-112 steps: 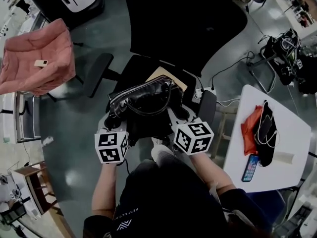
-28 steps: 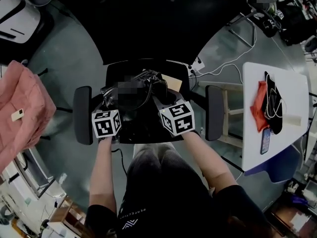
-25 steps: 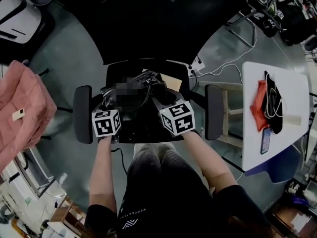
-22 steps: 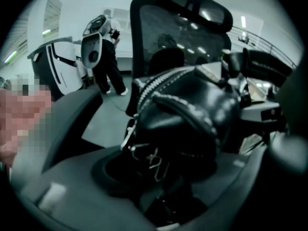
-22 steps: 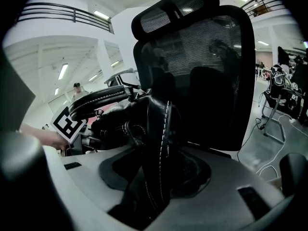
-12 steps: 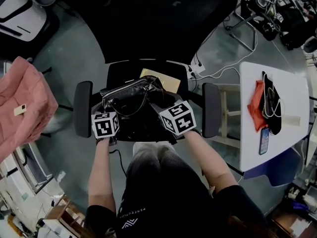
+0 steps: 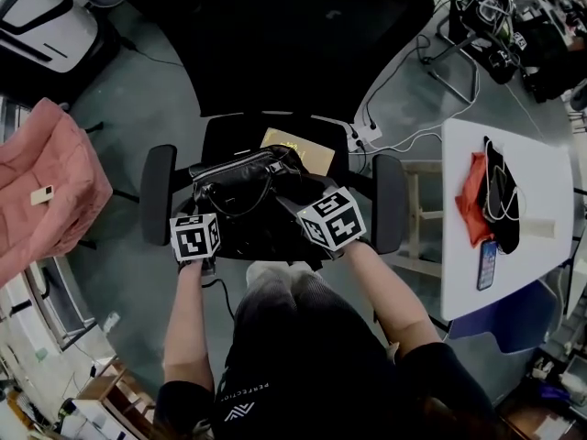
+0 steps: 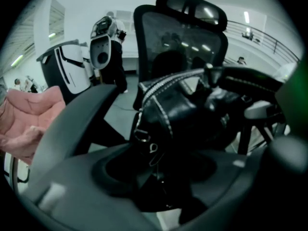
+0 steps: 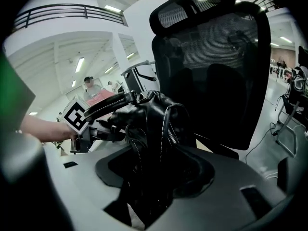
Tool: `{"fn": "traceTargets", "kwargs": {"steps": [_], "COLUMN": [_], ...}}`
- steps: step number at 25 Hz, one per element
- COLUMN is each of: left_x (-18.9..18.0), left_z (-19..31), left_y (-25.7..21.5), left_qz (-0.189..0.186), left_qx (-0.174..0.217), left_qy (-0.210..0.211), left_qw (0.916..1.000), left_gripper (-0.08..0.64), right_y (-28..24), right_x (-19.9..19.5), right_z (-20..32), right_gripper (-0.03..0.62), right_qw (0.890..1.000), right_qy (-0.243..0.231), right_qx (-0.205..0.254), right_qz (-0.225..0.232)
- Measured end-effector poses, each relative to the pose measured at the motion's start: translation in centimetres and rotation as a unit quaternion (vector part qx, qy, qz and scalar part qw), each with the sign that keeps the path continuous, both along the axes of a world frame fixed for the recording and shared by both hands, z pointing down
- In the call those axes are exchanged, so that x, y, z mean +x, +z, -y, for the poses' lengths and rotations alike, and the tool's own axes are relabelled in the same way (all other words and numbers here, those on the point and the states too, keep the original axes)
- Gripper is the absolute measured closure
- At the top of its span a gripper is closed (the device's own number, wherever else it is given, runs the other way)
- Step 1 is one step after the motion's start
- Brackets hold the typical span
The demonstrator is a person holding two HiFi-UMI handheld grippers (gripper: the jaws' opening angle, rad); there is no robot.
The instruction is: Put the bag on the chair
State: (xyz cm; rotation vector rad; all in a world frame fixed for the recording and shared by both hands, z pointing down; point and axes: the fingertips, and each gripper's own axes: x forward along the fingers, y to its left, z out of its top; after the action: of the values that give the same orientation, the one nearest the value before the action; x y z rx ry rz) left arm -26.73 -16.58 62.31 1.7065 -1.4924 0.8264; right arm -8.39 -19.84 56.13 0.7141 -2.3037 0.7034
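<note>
The black leather bag (image 7: 240, 189) rests on the seat of the black office chair (image 7: 220, 128), on top of a tan flat item (image 7: 298, 147). My left gripper (image 7: 205, 214) is at the bag's left end, the right gripper (image 7: 305, 202) at its right end. In the left gripper view the bag's end (image 8: 168, 114), with ring and zipper pull, lies between wide jaws of the left gripper (image 8: 157, 159). Seen from the right gripper (image 9: 155, 166), the bag (image 9: 149, 124) fills the gap while its jaws are opening. The mesh backrest (image 9: 216, 66) rises behind.
Armrests (image 7: 158, 193) (image 7: 388, 203) flank the seat. A pink padded seat (image 7: 46, 191) stands at left. A white table (image 7: 514, 163) at right carries an orange cloth (image 7: 470, 195), a black pouch and a phone (image 7: 485, 264). A power strip and cables (image 7: 369, 136) lie on the floor.
The bag, earlier carried in front of the chair, now sits on the seat. Both grippers have drawn back slightly toward the person, and the bag's handles have slumped.
</note>
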Motion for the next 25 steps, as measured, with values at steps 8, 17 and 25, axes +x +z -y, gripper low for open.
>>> {"fn": "traceTargets", "kwargs": {"steps": [8, 17, 25], "left_x": [0.0, 0.2, 0.8], "left_z": [-1.5, -3.2, -5.2], "left_y": [-1.2, -3.0, -4.5], "left_qz": [-0.007, -0.019, -0.036], "left_qx": [0.002, 0.005, 0.001], "left_qy": [-0.002, 0.009, 0.022], "left_qw": [1.0, 0.9998, 0.9991], "left_gripper": [0.302, 0.351, 0.388], "right_y": [-0.7, -2.7, -4.4], "right_x": [0.3, 1.1, 2.0], "right_z": [-0.8, -1.3, -1.0], "right_gripper": [0.367, 0.365, 0.39], "right_qw": [1.0, 1.0, 1.0], "right_qy": [-0.017, -0.016, 0.003], "right_qx": [0.003, 0.016, 0.018], "right_qz": [-0.008, 0.003, 0.018]}}
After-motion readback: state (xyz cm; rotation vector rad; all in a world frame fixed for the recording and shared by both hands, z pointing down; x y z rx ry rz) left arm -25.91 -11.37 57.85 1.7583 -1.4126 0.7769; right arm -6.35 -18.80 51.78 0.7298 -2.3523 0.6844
